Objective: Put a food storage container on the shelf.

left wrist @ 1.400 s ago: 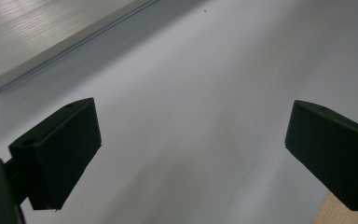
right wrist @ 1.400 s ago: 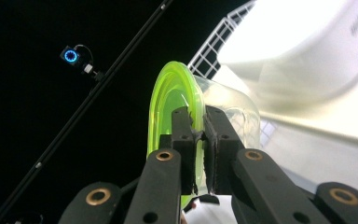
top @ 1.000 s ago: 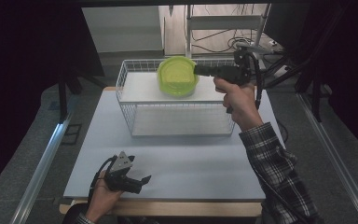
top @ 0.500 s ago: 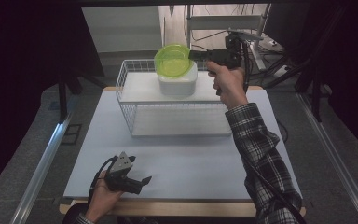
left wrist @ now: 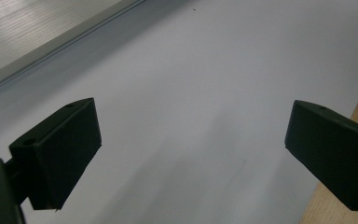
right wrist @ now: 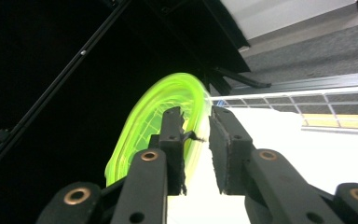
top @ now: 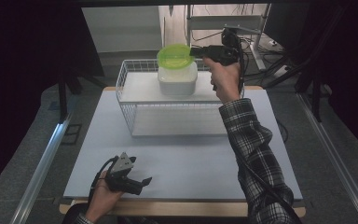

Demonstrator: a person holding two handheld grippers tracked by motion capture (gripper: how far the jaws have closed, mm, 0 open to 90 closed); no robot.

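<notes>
1. The right gripper (top: 196, 51) is clamped on the rim of a green lid (top: 174, 55), holding it just above a white container (top: 177, 79) that stands inside a wire basket (top: 126, 95) at the far side of the worktop (top: 191, 163).
2. From the container, the lid sits directly overhead and looks roughly level; the gripper reaches in from the container's right side. Seating or lifting the lid turns on that vertical gap, which I cannot judge exactly.
3. The right gripper view shows the jaws pinching the lid's (right wrist: 158, 116) edge; the container is hidden there.
4. The left gripper (top: 137, 183), far nearer the person than the container, rests on the worktop with jaws wide apart on nothing.
</notes>
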